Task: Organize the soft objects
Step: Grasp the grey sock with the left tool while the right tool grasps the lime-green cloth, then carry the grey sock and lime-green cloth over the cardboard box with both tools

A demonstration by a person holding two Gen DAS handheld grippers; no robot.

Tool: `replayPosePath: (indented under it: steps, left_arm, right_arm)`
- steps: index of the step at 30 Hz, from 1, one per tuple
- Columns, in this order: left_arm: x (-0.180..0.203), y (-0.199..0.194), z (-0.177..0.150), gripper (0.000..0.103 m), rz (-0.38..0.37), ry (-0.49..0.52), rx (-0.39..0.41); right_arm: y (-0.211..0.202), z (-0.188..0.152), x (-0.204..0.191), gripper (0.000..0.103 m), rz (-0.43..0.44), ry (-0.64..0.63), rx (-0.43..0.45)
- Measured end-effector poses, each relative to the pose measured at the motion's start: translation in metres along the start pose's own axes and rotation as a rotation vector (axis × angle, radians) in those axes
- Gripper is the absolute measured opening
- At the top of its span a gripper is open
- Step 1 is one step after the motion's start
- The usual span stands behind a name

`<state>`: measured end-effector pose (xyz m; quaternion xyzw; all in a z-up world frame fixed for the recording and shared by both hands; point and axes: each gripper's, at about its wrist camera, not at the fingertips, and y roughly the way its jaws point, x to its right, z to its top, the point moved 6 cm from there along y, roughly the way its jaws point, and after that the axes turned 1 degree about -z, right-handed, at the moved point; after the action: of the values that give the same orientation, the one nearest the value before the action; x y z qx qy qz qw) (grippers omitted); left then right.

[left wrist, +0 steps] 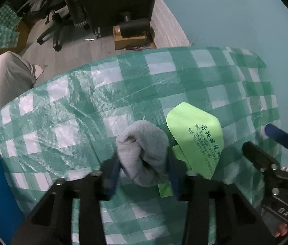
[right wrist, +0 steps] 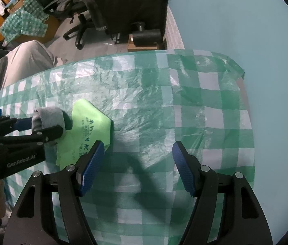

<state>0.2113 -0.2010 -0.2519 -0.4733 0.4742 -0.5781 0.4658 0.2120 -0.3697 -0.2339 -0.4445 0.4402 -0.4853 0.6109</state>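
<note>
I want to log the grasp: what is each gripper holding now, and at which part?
The left gripper pinches the grey sock at its bunched lower part. The right gripper holds nothing; its jaws stand open over the tablecloth.

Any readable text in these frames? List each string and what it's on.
"DAS" on the black body of the right gripper, seen from the left wrist view.
"GenRobot.AI" on the black body of the left gripper, seen from the right wrist view.
Dark printed Chinese characters and a line of digits on the green cloth: too small and blurred to read reliably.
No text on the grey sock or the checked table cover.
</note>
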Motion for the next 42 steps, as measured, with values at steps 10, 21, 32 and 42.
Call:
replayPosePath:
  steps: [10,21,32,42]
  left_arm:
    - [-0.026,-0.018,-0.017,0.035,0.018,-0.022,0.038]
    - [-0.057,-0.024,-0.039,0.031,0.034,-0.06,0.045]
    - [-0.07,-0.03,-0.061,0.03,0.043,-0.076,0.058]
    - [-0.071,-0.055,-0.08,0.029,0.036,-0.059,0.102]
  right_arm:
    - [0.018,0.005,-0.043,0.069,0.055,-0.085,-0.041]
    - [0.042,-0.008,-0.064,0.065,-0.022,-0.186,-0.076]
    - [0.023,-0.018,-0.083,0.01,-0.011,-0.272,-0.015]
    - [-0.023,-0.016,-0.093,0.01,0.014,-0.298,0.056]
